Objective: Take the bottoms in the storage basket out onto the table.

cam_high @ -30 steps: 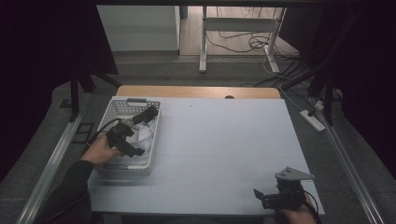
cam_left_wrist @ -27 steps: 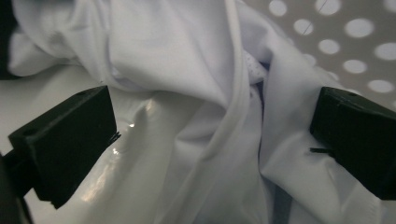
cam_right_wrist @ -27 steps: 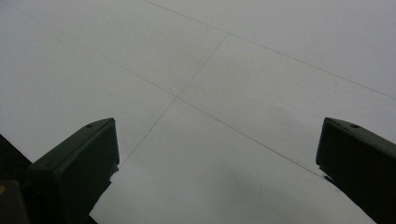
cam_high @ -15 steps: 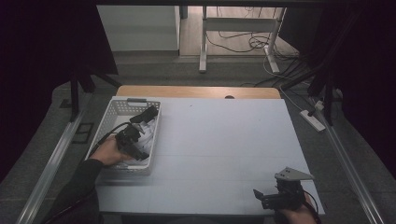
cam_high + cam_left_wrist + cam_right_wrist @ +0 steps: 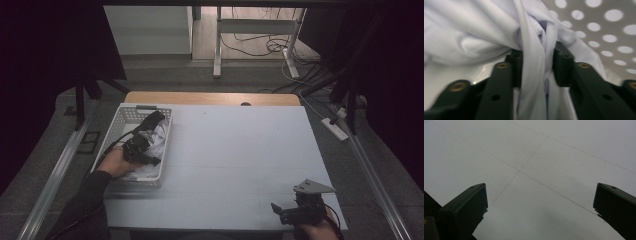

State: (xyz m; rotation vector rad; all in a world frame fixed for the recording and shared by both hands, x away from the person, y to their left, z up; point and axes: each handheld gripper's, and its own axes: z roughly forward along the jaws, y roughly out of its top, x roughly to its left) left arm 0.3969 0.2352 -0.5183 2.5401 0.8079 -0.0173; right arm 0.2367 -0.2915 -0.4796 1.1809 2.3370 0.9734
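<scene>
fingers clamp cloth in basket

fingers (image 5: 562, 63) of the left gripper (image 5: 537, 65) are pressed onto a gathered fold of white cloth (image 5: 534, 75); the jaws have just been closing, and the fold now sits pinched between both pads. in the high view the left gripper (image 5: 142, 150) is at the left of the frame, down inside the white basket (image 5: 127, 114), where the cloth (image 5: 159, 136) lies bunched against the right wall. a second ago this gripper was in the same basket with jaws wide; the grip is new. judgement: the grasp step looks complete, and lifting the cloth out is the likely next move.

the right gripper (image 5: 300, 212) rests at the lower right of the frame, jaws set wide apart with nothing between them; its own view looks onto the bare table (image 5: 536, 157).

obstructions: the perforated basket wall (image 5: 599, 27) stands close behind the cloth, and a dark item (image 5: 152, 120) lies in the basket at its upper end. loose folds may snag on the rim during a lift. only part of the cloth is pinched, so the rest will hang.
</scene>
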